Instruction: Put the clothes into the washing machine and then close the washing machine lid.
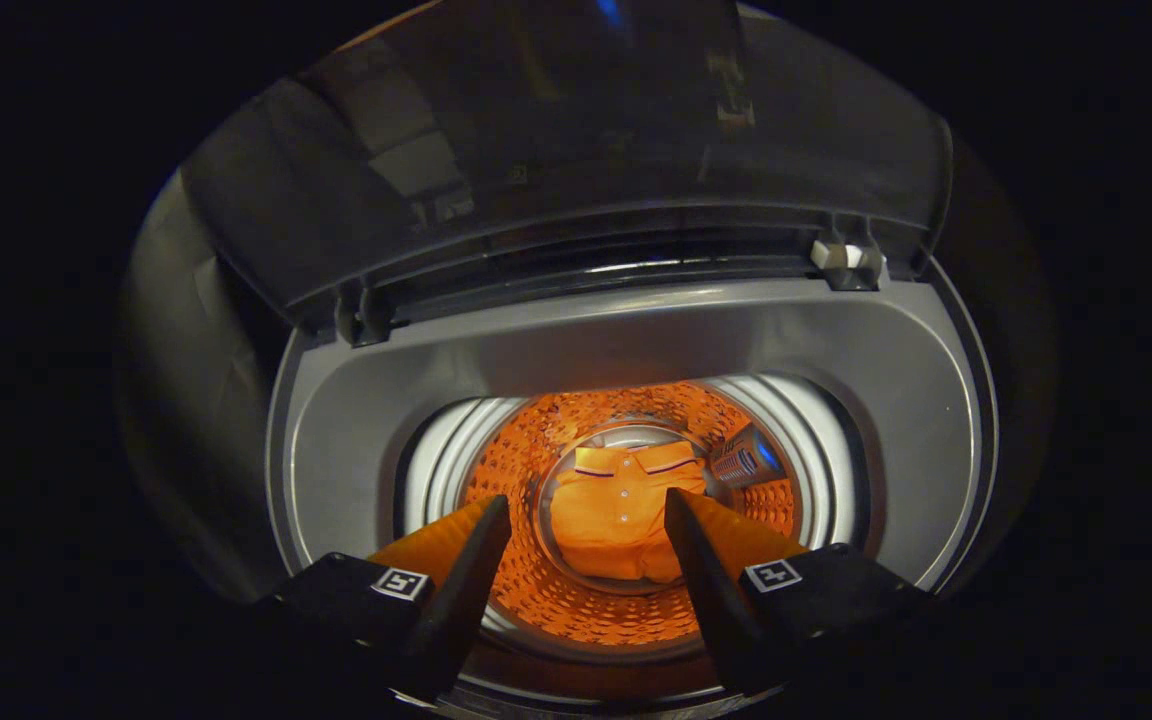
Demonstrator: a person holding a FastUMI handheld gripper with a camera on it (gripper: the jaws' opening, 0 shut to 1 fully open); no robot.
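I look down into a top-loading washing machine with a grey rim. An orange polo shirt lies folded at the bottom of the perforated drum, which glows orange. My gripper hangs above the drum mouth, open, with nothing between its fingers. The shirt lies well below and beyond the fingertips, seen through the gap between them. The lid stands raised behind the opening, hinged at the back.
A small ribbed insert sits on the drum wall to the right of the shirt. The lid's hinges flank the back of the rim. The surroundings of the machine are dark.
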